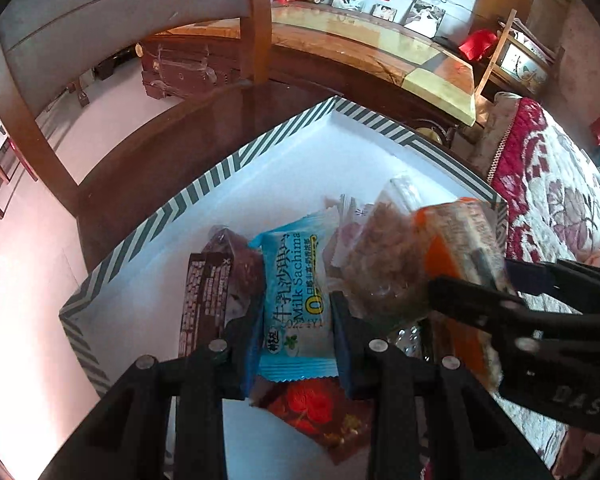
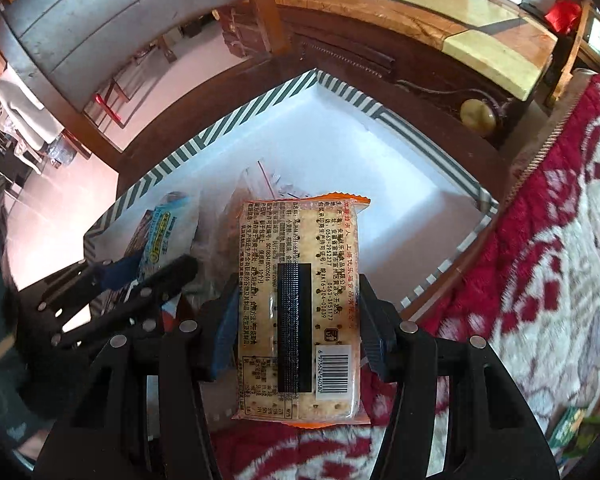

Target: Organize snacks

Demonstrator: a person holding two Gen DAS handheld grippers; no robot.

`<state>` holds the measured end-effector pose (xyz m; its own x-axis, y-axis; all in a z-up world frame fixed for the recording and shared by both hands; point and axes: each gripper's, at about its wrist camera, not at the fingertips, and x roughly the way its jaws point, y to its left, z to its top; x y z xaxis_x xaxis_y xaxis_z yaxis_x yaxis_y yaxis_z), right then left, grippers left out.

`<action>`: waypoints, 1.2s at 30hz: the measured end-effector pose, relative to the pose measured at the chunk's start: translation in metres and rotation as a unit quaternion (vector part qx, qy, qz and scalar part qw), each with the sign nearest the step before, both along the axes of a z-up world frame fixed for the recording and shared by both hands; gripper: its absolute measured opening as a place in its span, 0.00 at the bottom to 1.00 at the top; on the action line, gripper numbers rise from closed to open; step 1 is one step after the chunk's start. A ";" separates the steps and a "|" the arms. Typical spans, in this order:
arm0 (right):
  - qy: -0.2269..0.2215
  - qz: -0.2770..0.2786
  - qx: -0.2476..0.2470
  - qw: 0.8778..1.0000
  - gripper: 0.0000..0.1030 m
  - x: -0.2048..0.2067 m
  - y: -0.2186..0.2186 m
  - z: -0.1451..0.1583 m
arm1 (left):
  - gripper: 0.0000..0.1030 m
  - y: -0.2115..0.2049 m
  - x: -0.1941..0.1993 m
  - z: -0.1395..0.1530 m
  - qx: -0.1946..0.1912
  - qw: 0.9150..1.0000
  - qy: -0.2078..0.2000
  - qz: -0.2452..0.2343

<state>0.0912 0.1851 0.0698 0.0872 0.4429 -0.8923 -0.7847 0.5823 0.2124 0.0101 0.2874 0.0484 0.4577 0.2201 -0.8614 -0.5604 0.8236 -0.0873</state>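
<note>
A white box (image 1: 340,152) with a striped rim (image 2: 228,126) holds several snack packs. My left gripper (image 1: 296,320) is shut on a blue Milk Sachima pack (image 1: 294,300) over the box. Beside it lie a dark brown pack (image 1: 216,288), a red pack (image 1: 320,412) and a clear bag of brown snack (image 1: 380,260). My right gripper (image 2: 296,320) is shut on an orange cracker pack (image 2: 300,304), held at the box's near right edge; it also shows in the left wrist view (image 1: 456,248).
The box sits on a dark wooden table (image 1: 160,152). A red and white floral blanket (image 2: 540,260) lies to the right. A chair (image 1: 80,40) stands behind the table, with a long wooden cabinet (image 1: 360,44) beyond.
</note>
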 end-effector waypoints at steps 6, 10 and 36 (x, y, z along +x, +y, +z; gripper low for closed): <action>0.010 -0.003 0.012 1.000 0.51 0.011 0.025 -0.006 | 0.32 0.009 0.007 -0.002 0.013 1.000 0.004 0.007; 0.016 -0.001 0.018 1.000 0.51 0.015 0.041 -0.012 | 0.33 0.018 0.010 -0.003 0.016 1.000 0.007 0.018; -0.031 -0.111 0.081 0.990 0.57 -0.030 -0.095 0.021 | 0.81 -0.073 -0.018 0.030 0.055 0.997 -0.035 -0.045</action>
